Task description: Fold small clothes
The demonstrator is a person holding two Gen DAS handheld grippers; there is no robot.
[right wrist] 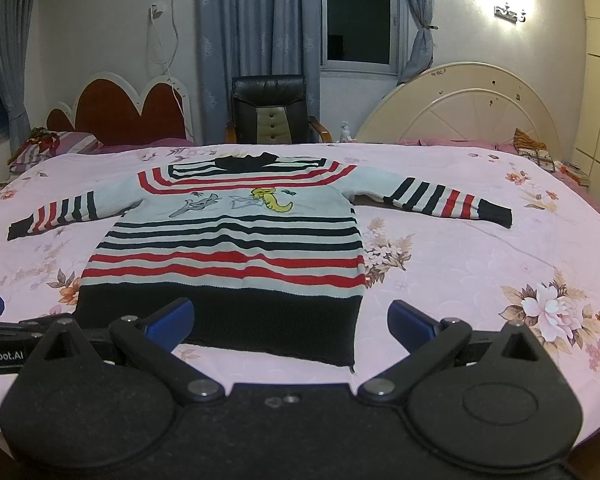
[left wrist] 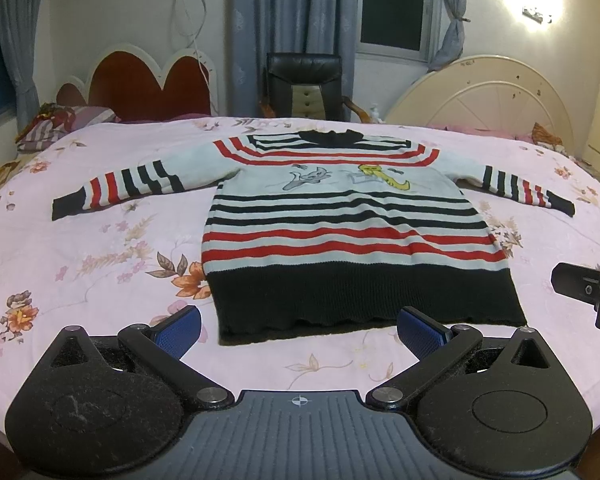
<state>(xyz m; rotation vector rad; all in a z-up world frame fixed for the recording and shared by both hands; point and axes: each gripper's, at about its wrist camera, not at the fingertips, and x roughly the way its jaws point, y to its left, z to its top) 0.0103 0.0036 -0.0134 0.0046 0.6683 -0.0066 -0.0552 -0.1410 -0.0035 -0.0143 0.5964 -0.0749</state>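
Observation:
A small striped sweater (left wrist: 340, 220) lies flat, face up, on the pink floral bedsheet (left wrist: 100, 264), sleeves spread out to both sides, dark hem nearest me. It has red, dark and pale stripes and cartoon figures on the chest. It also shows in the right wrist view (right wrist: 228, 248). My left gripper (left wrist: 300, 330) is open and empty, just in front of the hem. My right gripper (right wrist: 290, 320) is open and empty, over the hem's right corner. Part of the right gripper (left wrist: 588, 292) shows at the right edge of the left wrist view.
The bed fills the foreground. A red heart-shaped headboard (left wrist: 148, 80) and pillows (left wrist: 56, 124) stand at the back left, a black chair (left wrist: 304, 84) at the back middle, a cream round headboard (left wrist: 488, 96) at the back right. Curtains and a window are behind.

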